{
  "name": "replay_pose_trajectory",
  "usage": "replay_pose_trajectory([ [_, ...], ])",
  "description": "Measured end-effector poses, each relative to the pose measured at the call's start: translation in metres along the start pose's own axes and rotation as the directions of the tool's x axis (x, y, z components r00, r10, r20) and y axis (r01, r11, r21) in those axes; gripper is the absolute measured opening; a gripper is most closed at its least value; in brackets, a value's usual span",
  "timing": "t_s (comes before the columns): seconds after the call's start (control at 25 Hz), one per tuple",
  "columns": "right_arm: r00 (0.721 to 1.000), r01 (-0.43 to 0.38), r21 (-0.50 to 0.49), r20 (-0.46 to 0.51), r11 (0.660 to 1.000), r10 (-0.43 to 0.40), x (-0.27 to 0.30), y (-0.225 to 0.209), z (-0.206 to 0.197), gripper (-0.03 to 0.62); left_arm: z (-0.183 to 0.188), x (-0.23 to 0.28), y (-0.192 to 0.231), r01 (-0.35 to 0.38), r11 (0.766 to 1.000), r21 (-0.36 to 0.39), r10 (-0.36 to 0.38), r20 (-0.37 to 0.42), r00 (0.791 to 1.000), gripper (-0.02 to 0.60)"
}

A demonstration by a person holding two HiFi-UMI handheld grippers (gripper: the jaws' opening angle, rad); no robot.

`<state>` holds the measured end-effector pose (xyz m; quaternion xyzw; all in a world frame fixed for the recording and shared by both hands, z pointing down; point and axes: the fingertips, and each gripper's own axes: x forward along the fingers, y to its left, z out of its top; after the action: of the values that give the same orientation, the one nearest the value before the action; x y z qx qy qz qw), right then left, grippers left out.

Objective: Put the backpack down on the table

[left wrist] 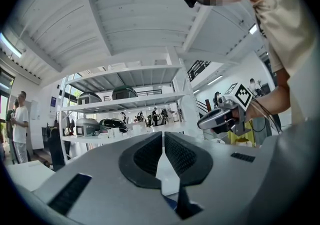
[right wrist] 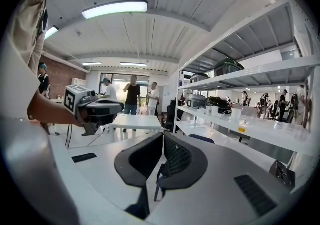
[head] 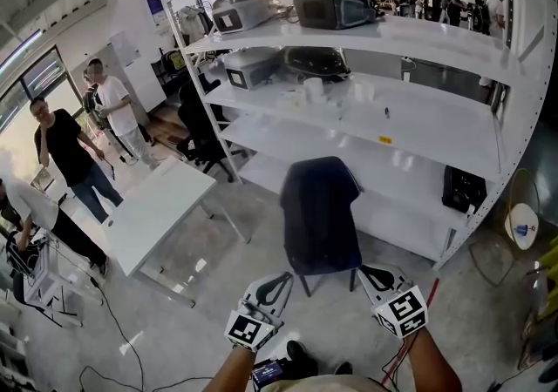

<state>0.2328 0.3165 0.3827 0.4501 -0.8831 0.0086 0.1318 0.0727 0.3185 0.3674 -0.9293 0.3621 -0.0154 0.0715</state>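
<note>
A dark navy backpack [head: 319, 212] hangs in front of me between both grippers, over the grey floor. My left gripper [head: 281, 280] is shut at its lower left, where a thin strap [head: 305, 282] runs to its tips. In the left gripper view the jaws [left wrist: 163, 141] are closed, with a bit of blue fabric [left wrist: 171, 202] showing under them. My right gripper [head: 367, 274] is shut on the other strap [head: 354, 280]; a dark strap [right wrist: 159, 183] hangs between its closed jaws [right wrist: 162, 141]. The white table [head: 166, 206] stands to the left, apart from the backpack.
A tall white shelf rack [head: 410, 111] with cookers and cups stands right behind the backpack. Several people [head: 65, 151] stand at the left beyond the table. A black box [head: 463, 189] sits on the low shelf. Cables [head: 122, 338] trail on the floor at lower left.
</note>
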Motion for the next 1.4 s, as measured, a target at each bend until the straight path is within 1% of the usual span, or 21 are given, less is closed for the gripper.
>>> replay_pose_trajectory([
  [0.12, 1.0, -0.014, 0.011, -0.007, 1.0, 0.014, 0.017, -0.001, -0.004, 0.026, -0.014, 0.0, 0.014, -0.002, 1.0, -0.004, 0.002, -0.016, 1.0, 0.023],
  [0.24, 1.0, -0.023, 0.021, -0.019, 1.0, 0.023, 0.037, -0.006, -0.008, 0.028, -0.026, 0.007, 0.032, -0.018, 0.999, -0.039, 0.016, -0.043, 0.999, 0.023],
  [0.44, 0.998, -0.033, 0.029, -0.045, 0.999, 0.034, 0.077, -0.013, -0.014, 0.028, -0.046, 0.025, 0.07, -0.016, 0.998, -0.068, 0.013, -0.048, 0.999, 0.023],
  [0.52, 0.998, -0.026, 0.031, -0.057, 0.999, 0.028, 0.097, -0.02, -0.016, 0.028, -0.056, 0.034, 0.087, -0.004, 0.997, -0.078, 0.001, -0.039, 0.999, 0.023],
  [0.72, 0.998, -0.002, 0.042, -0.07, 0.999, 0.005, 0.148, -0.034, -0.018, 0.028, -0.08, 0.06, 0.125, 0.05, 0.994, -0.093, -0.054, -0.048, 0.997, 0.023],
  [0.96, 0.995, 0.046, 0.072, -0.093, 0.996, -0.04, 0.197, -0.052, -0.03, 0.028, -0.107, 0.087, 0.165, 0.077, 0.988, -0.133, -0.085, -0.054, 0.995, 0.023],
  [1.12, 0.992, 0.052, 0.099, -0.117, 0.994, -0.04, 0.215, -0.062, -0.041, 0.028, -0.117, 0.102, 0.176, 0.069, 0.985, -0.157, -0.08, -0.068, 0.994, 0.023],
  [1.2, 0.992, 0.047, 0.107, -0.12, 0.993, -0.034, 0.225, -0.072, -0.043, 0.028, -0.12, 0.114, 0.183, 0.062, 0.986, -0.157, -0.074, -0.074, 0.995, 0.023],
  [1.4, 0.992, 0.006, 0.121, -0.123, 0.993, 0.009, 0.253, -0.103, -0.053, 0.028, -0.131, 0.149, 0.198, 0.027, 0.987, -0.156, -0.044, -0.106, 0.993, 0.023],
])
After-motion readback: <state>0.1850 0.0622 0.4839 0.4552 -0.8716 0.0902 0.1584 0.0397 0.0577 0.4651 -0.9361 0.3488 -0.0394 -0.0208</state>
